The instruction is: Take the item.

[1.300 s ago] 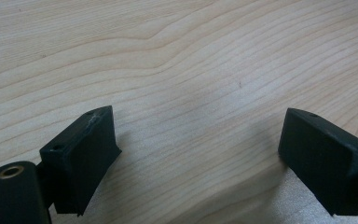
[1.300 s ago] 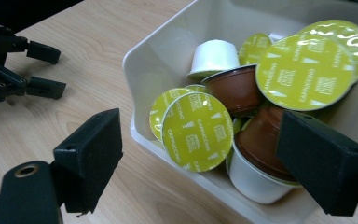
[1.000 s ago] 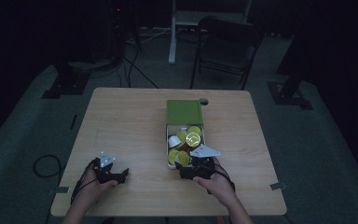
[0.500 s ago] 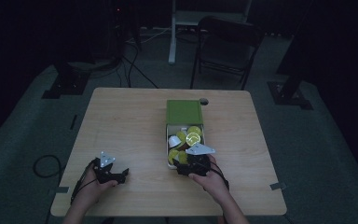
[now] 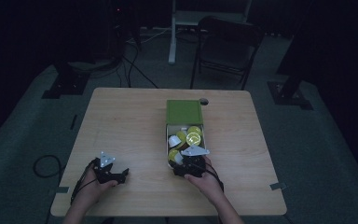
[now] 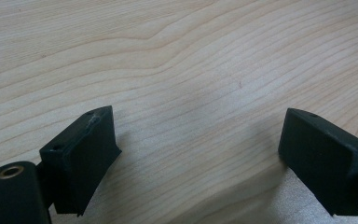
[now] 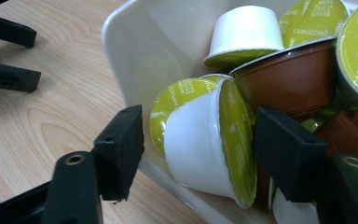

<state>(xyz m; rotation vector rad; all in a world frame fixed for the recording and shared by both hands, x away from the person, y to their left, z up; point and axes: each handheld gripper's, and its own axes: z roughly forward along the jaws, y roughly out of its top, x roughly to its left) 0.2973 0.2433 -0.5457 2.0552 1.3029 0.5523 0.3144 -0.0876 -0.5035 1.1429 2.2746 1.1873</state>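
Right gripper view: white capsule (image 7: pixel 205 144), green foil lid, lying sideways.

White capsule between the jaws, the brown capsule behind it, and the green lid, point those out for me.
white capsule (image 7: pixel 200 140): right gripper view, on its white side wall.
brown capsule (image 7: pixel 289 79): right gripper view, on its glossy brown side.
green lid (image 5: pixel 183 112): high view, on the middle of its flat top.
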